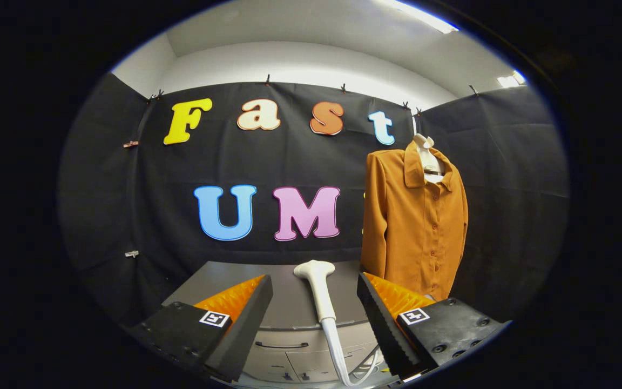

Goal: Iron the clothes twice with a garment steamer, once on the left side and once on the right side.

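walls: black cloth (289, 162) | above: white wall, ceiling light (424, 16) — bright | furniture: grey cabinet (289, 308) — drawers

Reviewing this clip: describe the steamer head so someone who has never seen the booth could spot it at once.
Start at the grey cabinet in front of the black wall. The steamer head lies on its top, ahead of the open gripper and between its two fingers, left of the hanging orange shirt. It is the only white thing there: a slim wand with a flared head and a hose trailing off the cabinet's front.
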Tool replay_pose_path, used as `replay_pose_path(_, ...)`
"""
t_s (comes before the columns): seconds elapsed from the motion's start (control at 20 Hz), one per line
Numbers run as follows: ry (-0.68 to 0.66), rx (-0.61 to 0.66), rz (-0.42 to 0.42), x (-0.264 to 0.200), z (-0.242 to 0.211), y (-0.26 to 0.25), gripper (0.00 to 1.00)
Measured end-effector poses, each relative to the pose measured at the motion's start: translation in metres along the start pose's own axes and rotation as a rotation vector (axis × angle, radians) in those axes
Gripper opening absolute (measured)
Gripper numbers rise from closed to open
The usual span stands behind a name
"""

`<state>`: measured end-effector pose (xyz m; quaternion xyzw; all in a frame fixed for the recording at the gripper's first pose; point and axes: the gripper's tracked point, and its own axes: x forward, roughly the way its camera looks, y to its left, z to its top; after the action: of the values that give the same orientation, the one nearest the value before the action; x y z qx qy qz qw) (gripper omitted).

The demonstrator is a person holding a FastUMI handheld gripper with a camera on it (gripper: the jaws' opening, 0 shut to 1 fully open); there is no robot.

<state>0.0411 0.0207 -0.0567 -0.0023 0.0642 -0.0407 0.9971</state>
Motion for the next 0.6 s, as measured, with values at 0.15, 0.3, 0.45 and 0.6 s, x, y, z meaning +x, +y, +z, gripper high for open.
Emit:
replay_pose_path(0.15,0.044,-0.007,0.015,0.031,-0.016,-0.001,0.98)
replay_pose_path(0.3,0.095,-0.008,0.040,0.068,-0.030,-0.005,0.98)
replay_pose_path(0.45,0.151,-0.014,0.059,0.110,-0.044,-0.011,0.98)
replay_pose_path(0.6,0.207,-0.023,0.092,0.142,-0.059,-0.011,0.98)
